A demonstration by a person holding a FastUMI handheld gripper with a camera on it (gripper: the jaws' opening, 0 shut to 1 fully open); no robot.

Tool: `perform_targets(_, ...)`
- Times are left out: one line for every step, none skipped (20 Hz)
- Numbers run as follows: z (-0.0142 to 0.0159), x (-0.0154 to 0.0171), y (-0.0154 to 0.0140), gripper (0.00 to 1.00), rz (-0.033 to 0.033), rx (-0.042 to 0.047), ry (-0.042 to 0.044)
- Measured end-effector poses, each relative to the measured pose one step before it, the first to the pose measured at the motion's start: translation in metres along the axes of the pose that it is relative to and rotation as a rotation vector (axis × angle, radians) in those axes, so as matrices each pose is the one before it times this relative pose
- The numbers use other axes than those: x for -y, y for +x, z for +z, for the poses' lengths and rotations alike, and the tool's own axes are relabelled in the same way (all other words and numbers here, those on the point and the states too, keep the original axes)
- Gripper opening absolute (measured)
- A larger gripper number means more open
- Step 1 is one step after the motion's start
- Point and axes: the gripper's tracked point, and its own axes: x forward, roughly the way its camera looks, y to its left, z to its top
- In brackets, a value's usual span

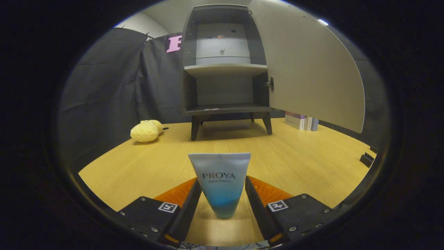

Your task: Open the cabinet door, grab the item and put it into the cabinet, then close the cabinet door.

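1. The tube (220, 184) stands upright on the wooden table (301, 159), cap end down and flat crimped end up, right between the two fingers of the gripper (222, 194).
2. The fingers (190, 205) flank the tube's lower half, one on each side. They stand apart by about the tube's width; the left finger's tip lies at the tube's edge, the right one sits just beside it. Whether both press on it cannot be told.
3. Well beyond the fingers, at the far side of the table, the dark cabinet (225, 69) stands on short legs.
4. Its door (308, 66) is swung wide open to the right, showing an upper shelf (225, 69) and a lower compartment.
5. A yellow plush toy (145, 131) lies on the table left of the cabinet.
6. A few boxes (301, 121) stand behind the open door, right of the cabinet.
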Motion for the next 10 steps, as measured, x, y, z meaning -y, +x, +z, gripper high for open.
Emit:
perform_targets(0.0024, -0.00168, -0.00363, 0.64, 0.01019, 0.00052, -0.04061)
perform_targets(-0.00216, -0.00452, 0.00362, 0.54, 0.02232, -0.0048, -0.01866)
perform_targets(0.00075, -0.00421, -0.00077, 0.53, 0.01731, -0.00458, -0.00645)
perform_targets(0.0001, -0.00172, -0.00109, 0.51, 0.01111, -0.00404, -0.0108)
perform_targets(0.00284, -0.00076, -0.00211, 0.51, 0.00767, 0.00039, -0.00879)
perform_targets(0.00494, 0.00025, -0.00193, 0.51, 0.00304, 0.00552, -0.00106)
perform_targets(0.00767, 0.00058, -0.00235, 0.51, 0.00236, 0.0099, 0.00496)
perform_targets(0.00725, 0.00166, -0.00234, 0.51, -0.00031, 0.00676, -0.00007)
perform_targets(0.0075, 0.00157, -0.0015, 0.51, 0.00069, 0.00294, 0.00118)
perform_targets(0.00732, 0.00213, 0.00006, 0.51, -0.00156, 0.00042, 0.00282)
